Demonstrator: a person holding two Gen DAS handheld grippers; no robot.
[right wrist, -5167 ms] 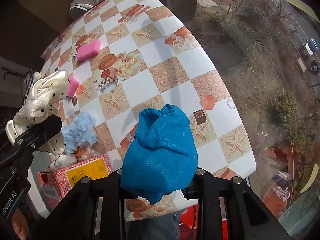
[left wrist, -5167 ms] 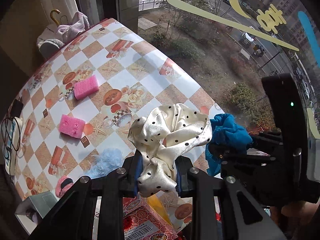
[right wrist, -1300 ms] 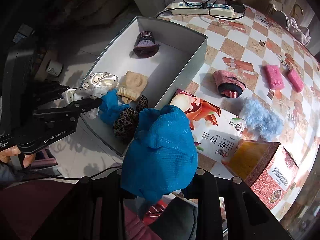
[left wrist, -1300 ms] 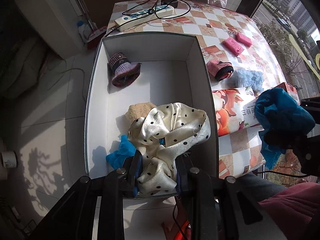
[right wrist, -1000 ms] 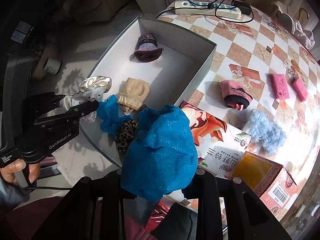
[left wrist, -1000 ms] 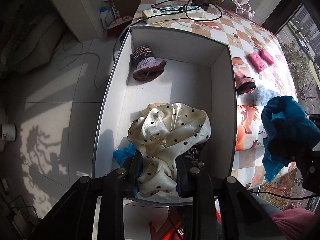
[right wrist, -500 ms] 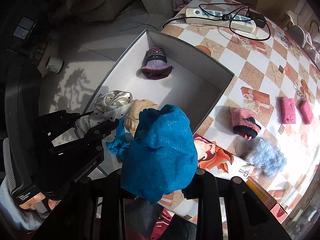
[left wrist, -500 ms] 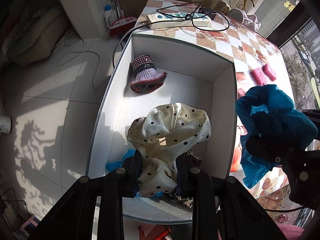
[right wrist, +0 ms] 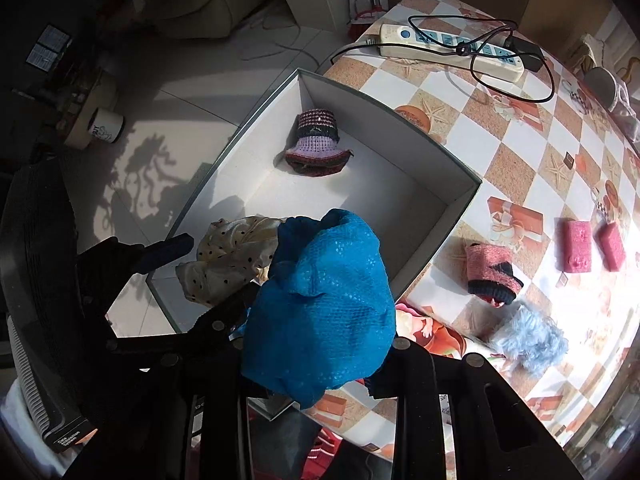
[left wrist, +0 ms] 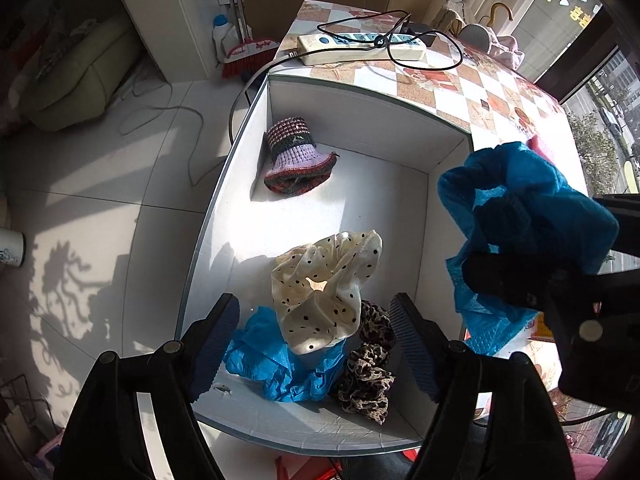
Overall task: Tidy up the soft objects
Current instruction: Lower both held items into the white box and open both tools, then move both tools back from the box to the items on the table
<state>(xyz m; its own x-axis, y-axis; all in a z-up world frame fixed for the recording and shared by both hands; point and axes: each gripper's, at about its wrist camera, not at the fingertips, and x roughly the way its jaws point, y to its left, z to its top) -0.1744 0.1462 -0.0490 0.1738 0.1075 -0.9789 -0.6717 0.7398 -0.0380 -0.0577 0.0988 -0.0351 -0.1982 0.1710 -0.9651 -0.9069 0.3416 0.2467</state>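
Observation:
My left gripper (left wrist: 314,320) hangs over the near end of the white box (left wrist: 224,184), its jaws opening wide. The cream polka-dot scrunchie (left wrist: 324,292) lies loose between the fingers, touching neither pad, on top of a blue cloth (left wrist: 276,364) and a leopard scrunchie (left wrist: 368,364). A knitted purple hat (left wrist: 296,160) sits at the box's far end. My right gripper (right wrist: 316,364) holds a blue dotted cloth (right wrist: 320,312) above the box's near right corner. Its jaws are opening, but the cloth still sits bunched between the pads.
On the checked tablecloth (right wrist: 480,136) right of the box lie a pink sock (right wrist: 490,276), a pale blue fluffy piece (right wrist: 528,340) and two pink sponges (right wrist: 576,246). A power strip (left wrist: 360,44) with a cable lies beyond the box. A mug (right wrist: 106,128) stands on the floor.
The left jaws have sprung apart and let go of the polka-dot scrunchie, which dropped into the box. The right gripper has carried its blue cloth leftward over the box's edge.

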